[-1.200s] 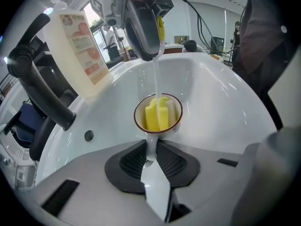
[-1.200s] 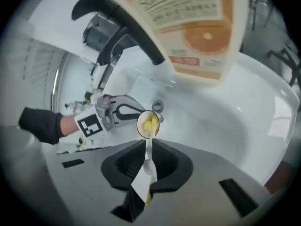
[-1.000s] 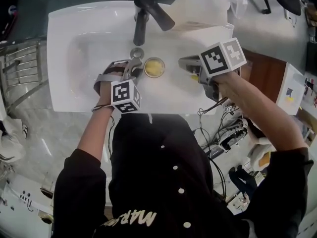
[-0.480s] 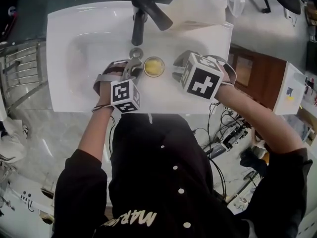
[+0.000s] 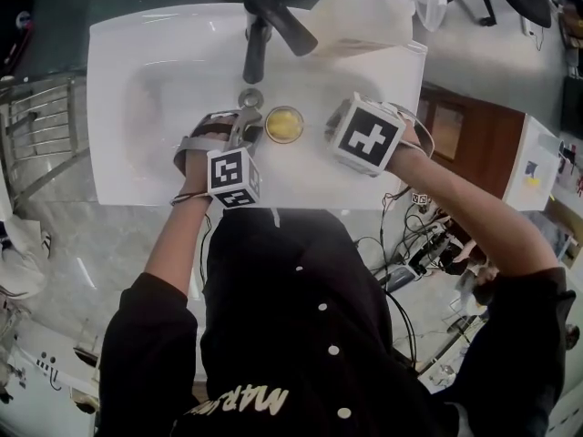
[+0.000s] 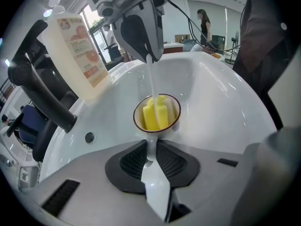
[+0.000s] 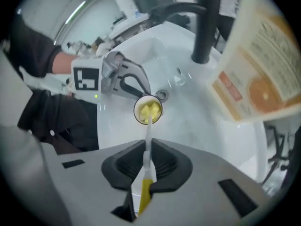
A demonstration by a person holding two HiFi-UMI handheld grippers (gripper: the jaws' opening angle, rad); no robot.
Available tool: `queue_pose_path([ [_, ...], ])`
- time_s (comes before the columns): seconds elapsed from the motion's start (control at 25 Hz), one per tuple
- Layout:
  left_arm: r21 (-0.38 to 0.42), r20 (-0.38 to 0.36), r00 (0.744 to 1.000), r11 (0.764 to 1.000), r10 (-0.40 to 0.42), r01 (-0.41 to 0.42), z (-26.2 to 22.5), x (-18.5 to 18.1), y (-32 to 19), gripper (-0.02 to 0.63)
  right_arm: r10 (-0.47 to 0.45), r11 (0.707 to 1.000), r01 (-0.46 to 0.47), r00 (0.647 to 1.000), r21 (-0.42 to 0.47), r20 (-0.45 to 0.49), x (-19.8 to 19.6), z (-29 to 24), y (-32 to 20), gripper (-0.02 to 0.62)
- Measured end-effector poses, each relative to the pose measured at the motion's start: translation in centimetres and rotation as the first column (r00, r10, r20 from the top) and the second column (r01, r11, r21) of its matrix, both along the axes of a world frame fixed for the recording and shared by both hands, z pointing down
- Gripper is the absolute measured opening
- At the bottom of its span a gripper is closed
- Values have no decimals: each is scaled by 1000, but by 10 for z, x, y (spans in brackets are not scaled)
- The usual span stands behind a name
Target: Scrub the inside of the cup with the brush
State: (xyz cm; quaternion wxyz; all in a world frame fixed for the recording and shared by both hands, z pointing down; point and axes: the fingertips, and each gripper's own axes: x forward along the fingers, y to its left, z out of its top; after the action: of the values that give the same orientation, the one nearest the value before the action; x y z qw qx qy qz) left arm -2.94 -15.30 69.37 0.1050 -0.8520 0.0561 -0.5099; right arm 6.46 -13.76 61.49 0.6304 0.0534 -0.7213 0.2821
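Now, the cup (image 5: 284,124) sits upright in the white sink (image 5: 118,53), just beside the drain (image 5: 250,97) and below the black faucet (image 5: 260,39). The left gripper (image 6: 151,147) comes at it from the person's left. Its jaws are closed on the cup's white handle, which is pinched between the dark pads. Over on the other side, the right gripper (image 7: 146,160) points steeply down, with its jaws squeezed together on the thin white-and-yellow handle of the brush (image 7: 147,131). The stem runs straight from those jaws into the mouth of the cup. The brush's yellow head is down inside, filling much of the brown-rimmed opening. In the head view the two grippers flank the cup, the left one holding it and the right one just beside it. A large pale bottle (image 5: 364,12) with an orange label is at the sink's back edge, right of the faucet.
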Motion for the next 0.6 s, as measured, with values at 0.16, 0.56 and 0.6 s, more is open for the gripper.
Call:
queue_pose_path([
  [0.16, 43, 22, 1000, 999, 23, -23, -1, 0, -3, 82, 449, 869, -424, 892, -254, 48, -3, -4, 2, 48],
  [0.56, 11, 33, 999, 1000, 6, -6, 2, -3, -6, 83, 435, 894, -418, 896, -164, 86, 1, -24, 3, 44],
  [0.6, 5, 34, 999, 1000, 2, -2, 2, -4, -6, 83, 417, 904, -402, 904, -147, 93, 2, -28, 3, 44],
])
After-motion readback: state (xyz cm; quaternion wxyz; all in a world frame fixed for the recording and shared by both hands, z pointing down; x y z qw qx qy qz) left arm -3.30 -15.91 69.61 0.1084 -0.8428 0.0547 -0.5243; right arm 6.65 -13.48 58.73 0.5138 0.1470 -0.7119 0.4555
